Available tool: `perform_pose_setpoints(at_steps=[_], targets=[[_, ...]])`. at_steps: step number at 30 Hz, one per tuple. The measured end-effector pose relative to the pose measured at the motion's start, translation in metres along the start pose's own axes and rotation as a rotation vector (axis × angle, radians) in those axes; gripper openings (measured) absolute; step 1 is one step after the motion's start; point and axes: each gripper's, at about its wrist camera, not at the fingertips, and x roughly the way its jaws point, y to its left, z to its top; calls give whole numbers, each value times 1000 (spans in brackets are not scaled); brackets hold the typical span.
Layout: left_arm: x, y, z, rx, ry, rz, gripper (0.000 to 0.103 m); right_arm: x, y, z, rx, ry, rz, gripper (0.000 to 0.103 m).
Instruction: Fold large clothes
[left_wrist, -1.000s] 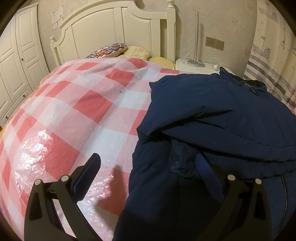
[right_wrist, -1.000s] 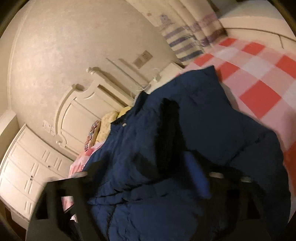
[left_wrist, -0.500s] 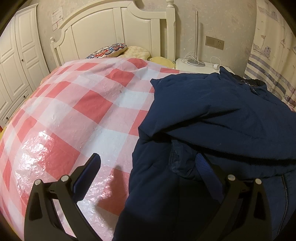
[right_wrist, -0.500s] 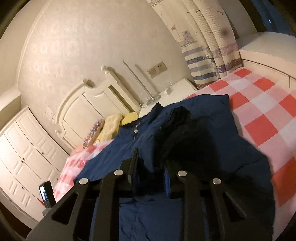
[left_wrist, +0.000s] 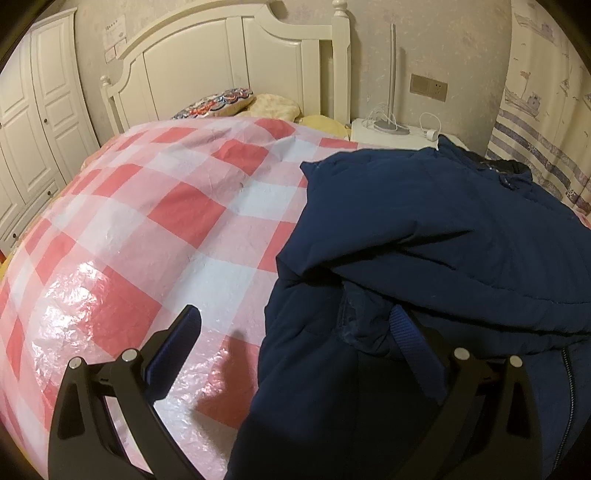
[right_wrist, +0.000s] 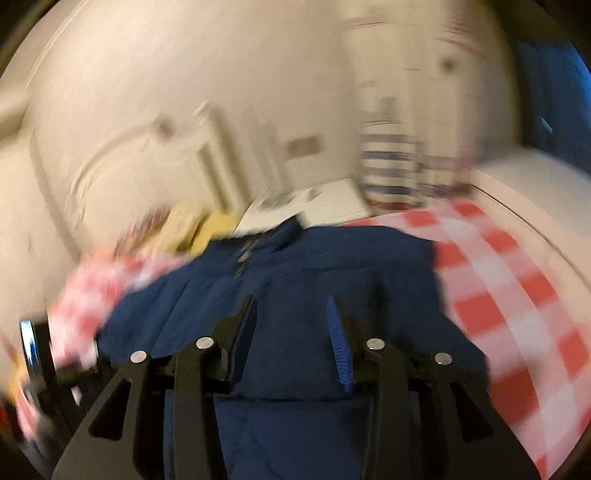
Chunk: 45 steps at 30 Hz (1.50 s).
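A navy padded jacket (left_wrist: 424, 236) lies on the right side of a bed with a red-and-white checked cover (left_wrist: 177, 221), one sleeve folded across its body. My left gripper (left_wrist: 295, 328) is open wide at the jacket's near left edge, its right finger over the fabric, its left finger over the cover. In the blurred right wrist view the jacket (right_wrist: 295, 273) lies flat below my right gripper (right_wrist: 291, 314), which is open and empty above it.
A white headboard (left_wrist: 229, 66) and pillows (left_wrist: 221, 105) stand at the far end. A white nightstand (left_wrist: 388, 129) with a lamp and cables is beside the bed. White wardrobes (left_wrist: 37, 110) stand at left, a striped curtain (left_wrist: 546, 110) at right.
My right gripper has opened and let go of the jacket fabric, then swung quickly, blurring its view. My left gripper has stayed in place.
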Motion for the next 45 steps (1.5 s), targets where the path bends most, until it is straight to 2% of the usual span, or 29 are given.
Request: perform_pose_setpoints(at_steps=[1, 3, 5, 7, 10, 12, 14, 16, 19, 21, 22, 24, 26, 28, 30, 31, 35, 36, 38, 39, 43, 45], targets=[[-4, 0, 0, 6, -5, -8, 100, 12, 11, 0, -52, 38, -7, 48], [-16, -2, -1, 43, -16, -11, 100, 40, 23, -7, -133, 116, -55, 70], [-40, -1, -1, 40, -74, -57, 100, 68, 23, -27, -197, 191, -107, 76], [-66, -3, 9, 25, -140, -111, 100, 71, 21, -40, -205, 181, -101, 77], [-81, -19, 36, 25, -172, -173, 101, 71, 22, -43, -206, 189, -97, 78], [-70, -41, 60, 45, -135, -224, 101, 69, 21, -45, -196, 188, -88, 78], [-43, -64, 77, 76, -61, -236, 101, 69, 19, -42, -185, 188, -78, 78], [-3, -84, 86, 79, 38, -197, 101, 67, 20, -39, -182, 188, -76, 78], [41, -100, 78, 91, 113, -170, 101, 69, 18, -37, -179, 186, -71, 78], [50, -113, 60, 174, 11, -105, 101, 69, 17, -36, -174, 186, -63, 79], [49, -115, 57, 185, 1, -92, 101, 68, 16, -36, -168, 186, -51, 80], [48, -115, 56, 184, -5, -88, 101, 67, 12, -34, -147, 191, -11, 84], [50, -112, 56, 171, 2, -103, 101, 57, 6, -27, -98, 178, 22, 83], [48, -112, 55, 172, -1, -100, 101, 41, 3, -15, -59, 110, 25, 83], [49, -112, 55, 172, -3, -98, 101, 31, 7, 3, -80, 43, 3, 84], [48, -111, 55, 170, -3, -99, 101, 32, 10, 9, -97, 36, -3, 85], [47, -111, 56, 166, -5, -103, 101, 79, 21, 30, -188, 134, -64, 85], [47, -110, 56, 167, -4, -102, 101, 91, 20, 31, -188, 158, -69, 85], [47, -110, 56, 165, -7, -106, 101, 129, 14, 24, -193, 262, -105, 87], [46, -109, 56, 163, -7, -109, 101, 139, 10, 18, -187, 277, -92, 89], [46, -108, 57, 162, -6, -110, 101, 133, 2, 17, -145, 273, -63, 89], [46, -109, 56, 161, -5, -109, 101, 118, -3, 24, -103, 221, -91, 89]])
